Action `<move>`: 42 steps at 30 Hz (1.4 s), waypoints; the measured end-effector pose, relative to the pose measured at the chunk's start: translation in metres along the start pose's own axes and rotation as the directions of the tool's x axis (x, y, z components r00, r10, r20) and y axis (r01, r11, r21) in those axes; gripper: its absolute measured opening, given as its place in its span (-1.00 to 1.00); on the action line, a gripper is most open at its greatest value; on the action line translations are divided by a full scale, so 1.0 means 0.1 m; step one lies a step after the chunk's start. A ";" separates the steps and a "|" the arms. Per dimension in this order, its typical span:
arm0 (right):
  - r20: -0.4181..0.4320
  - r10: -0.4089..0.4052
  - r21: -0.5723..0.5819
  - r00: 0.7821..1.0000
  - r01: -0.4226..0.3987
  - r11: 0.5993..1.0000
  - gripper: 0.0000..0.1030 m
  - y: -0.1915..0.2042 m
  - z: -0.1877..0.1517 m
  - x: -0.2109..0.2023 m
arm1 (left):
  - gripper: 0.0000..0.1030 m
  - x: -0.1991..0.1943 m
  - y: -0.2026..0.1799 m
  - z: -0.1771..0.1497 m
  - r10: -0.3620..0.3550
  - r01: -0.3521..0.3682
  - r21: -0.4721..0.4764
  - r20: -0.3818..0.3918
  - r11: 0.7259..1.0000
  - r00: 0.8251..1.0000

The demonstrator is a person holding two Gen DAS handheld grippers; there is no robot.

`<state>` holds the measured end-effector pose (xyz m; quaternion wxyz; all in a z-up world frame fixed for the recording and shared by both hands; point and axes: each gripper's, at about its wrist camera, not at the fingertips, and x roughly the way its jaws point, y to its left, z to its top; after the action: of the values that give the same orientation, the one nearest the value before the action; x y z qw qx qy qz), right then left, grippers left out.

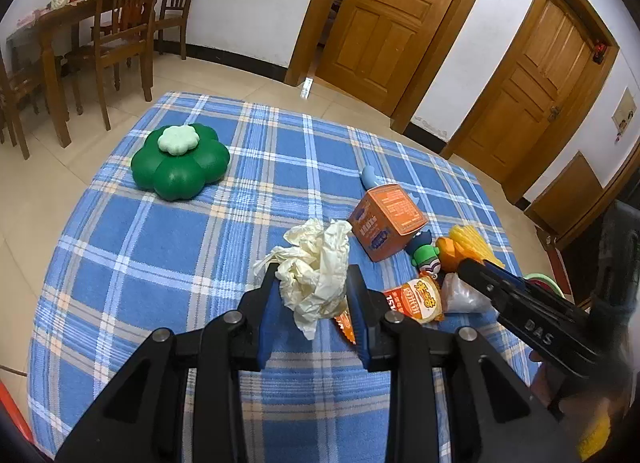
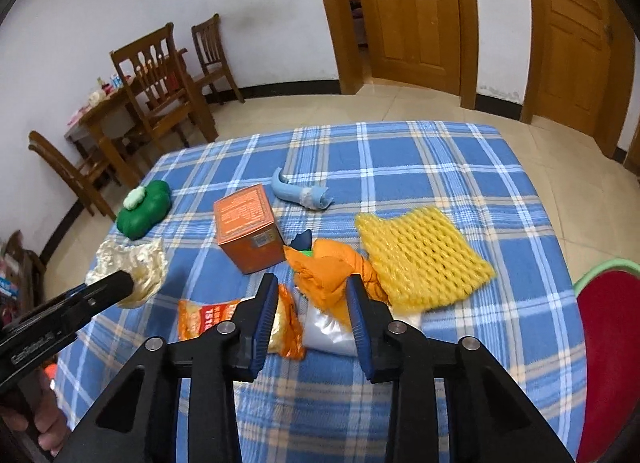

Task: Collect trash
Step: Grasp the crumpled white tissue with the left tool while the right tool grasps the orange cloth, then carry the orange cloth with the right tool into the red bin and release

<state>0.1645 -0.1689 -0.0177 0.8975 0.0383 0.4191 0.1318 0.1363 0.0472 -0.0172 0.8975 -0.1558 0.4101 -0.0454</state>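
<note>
A crumpled cream tissue (image 1: 314,271) lies on the blue plaid tablecloth (image 1: 168,247). My left gripper (image 1: 314,295) has its jaws on either side of the tissue, touching it. The tissue also shows in the right wrist view (image 2: 132,267), with the left gripper's tip against it. My right gripper (image 2: 314,303) is open above an orange snack wrapper (image 2: 208,319), a clear plastic bag (image 2: 328,331) and an orange cloth (image 2: 332,271). A yellow foam net (image 2: 420,255) lies to the right of them.
An orange box (image 2: 248,231), a blue curved toy (image 2: 300,191) and a green flower-shaped container (image 2: 144,209) stand on the table. A green-rimmed red bin (image 2: 608,343) sits off the table's right edge. Wooden chairs (image 1: 124,31) and a dining table stand behind.
</note>
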 end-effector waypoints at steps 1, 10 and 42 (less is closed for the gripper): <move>0.002 -0.007 0.001 1.000 0.007 1.000 -0.43 -0.01 -0.01 0.01 | -0.38 0.00 0.00 -0.01 -0.001 0.001 0.000 -0.001 1.000 1.000; 0.070 -0.007 0.033 0.998 0.005 0.999 -0.89 -0.10 0.00 -0.14 | -0.38 -0.03 -0.03 -0.02 -0.010 0.010 0.004 0.005 1.000 1.000; 0.265 -0.009 0.258 0.964 -0.062 0.964 -0.90 -0.67 -0.51 -1.46 | -0.38 -0.48 -0.59 -0.14 -0.123 0.119 0.115 0.029 0.986 0.992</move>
<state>0.0501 -0.2746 0.0455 0.9303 0.1805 0.3090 0.0805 0.0968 -0.0024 0.0282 0.9077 -0.1303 0.3803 -0.1202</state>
